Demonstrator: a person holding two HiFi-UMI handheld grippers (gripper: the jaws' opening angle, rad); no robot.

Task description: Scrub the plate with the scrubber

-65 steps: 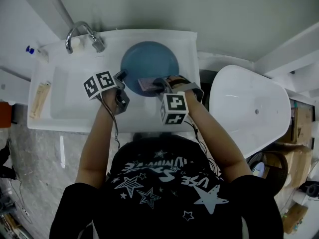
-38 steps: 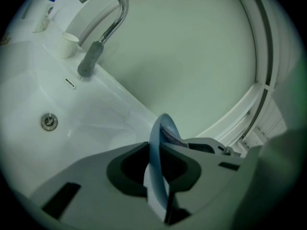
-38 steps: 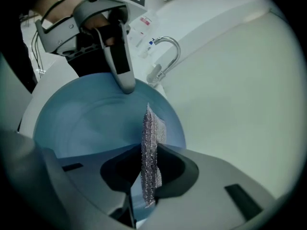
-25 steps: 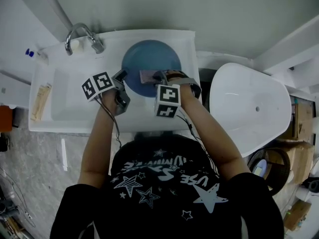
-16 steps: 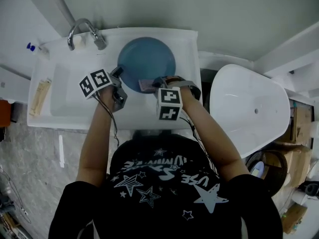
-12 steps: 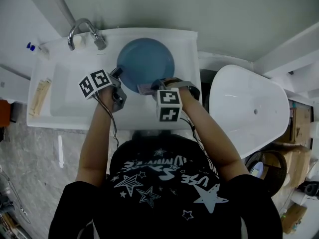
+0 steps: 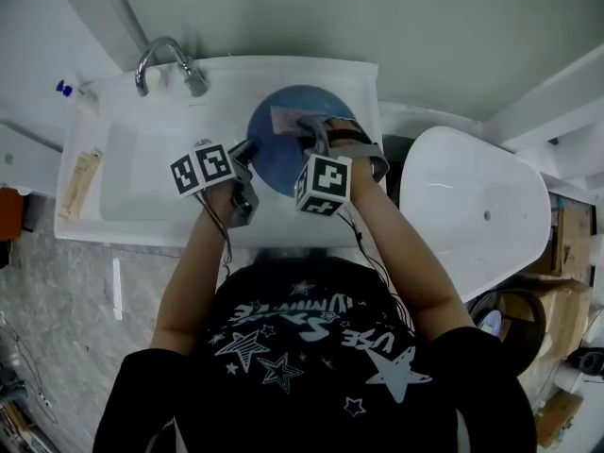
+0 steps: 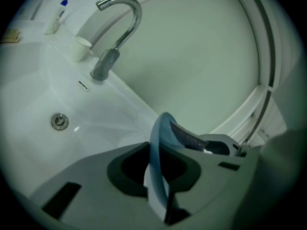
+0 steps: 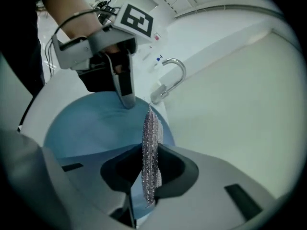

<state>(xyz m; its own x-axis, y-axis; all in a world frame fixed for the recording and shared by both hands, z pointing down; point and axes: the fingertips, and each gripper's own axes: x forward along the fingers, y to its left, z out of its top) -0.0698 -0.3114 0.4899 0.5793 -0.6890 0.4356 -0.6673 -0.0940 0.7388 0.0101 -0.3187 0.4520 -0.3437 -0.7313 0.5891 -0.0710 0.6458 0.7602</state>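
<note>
head view: blue plate (image 7: 276,159), "use" shirt (image 7: 311,385)

Two grippers are counted, the left gripper (image 7: 248,148) and the right gripper (image 7: 311,126), each bearing one marker cube. One blue plate (image 7: 280,161) and one scrubber (image 7: 287,119) are seen. One sink (image 7: 142,182) is shown, with one faucet (image 7: 166,58) and one drain (image 8: 59,121). One cup (image 8: 81,48), one blue-capped bottle (image 7: 64,90) and one tube (image 7: 79,183) are counted.
</note>
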